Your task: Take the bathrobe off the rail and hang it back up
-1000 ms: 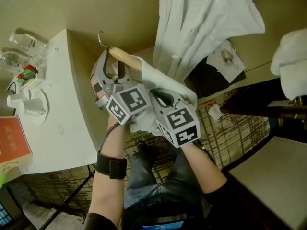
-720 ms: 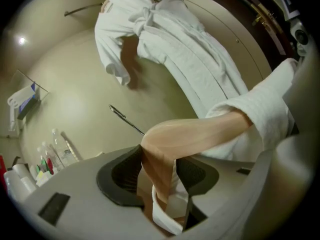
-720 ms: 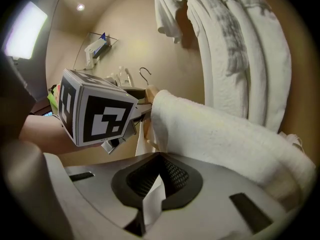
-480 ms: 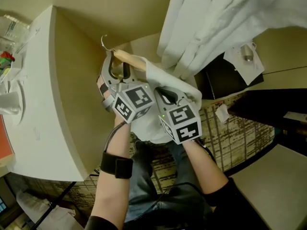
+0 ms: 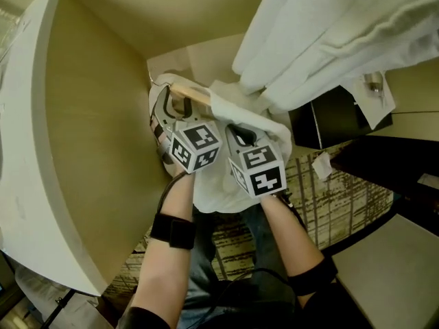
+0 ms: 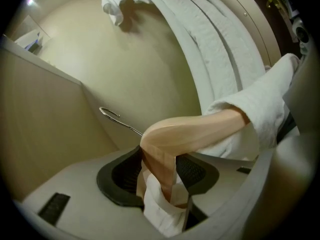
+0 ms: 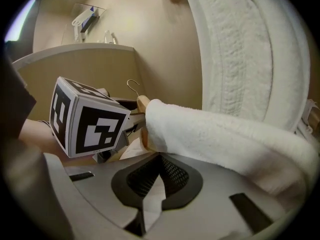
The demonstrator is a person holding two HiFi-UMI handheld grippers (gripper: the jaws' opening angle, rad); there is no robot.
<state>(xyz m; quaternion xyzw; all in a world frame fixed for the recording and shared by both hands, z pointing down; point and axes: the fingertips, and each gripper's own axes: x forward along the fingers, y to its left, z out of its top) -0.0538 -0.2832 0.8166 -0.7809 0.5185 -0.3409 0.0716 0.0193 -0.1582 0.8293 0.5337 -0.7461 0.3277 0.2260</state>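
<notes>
Hanger (image 6: 195, 129) one, clamped in left hand-held gripper (image 6: 161, 176); right hand-held gripper (image 7: 159, 176) pinched shut, seemingly on bathrobe (image 7: 225, 134).

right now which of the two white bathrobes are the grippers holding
The lower bathrobe, bunched on the wooden hanger: the left gripper clamps the hanger, the right gripper pinches its cloth. The other bathrobe hangs free at upper right.
</notes>
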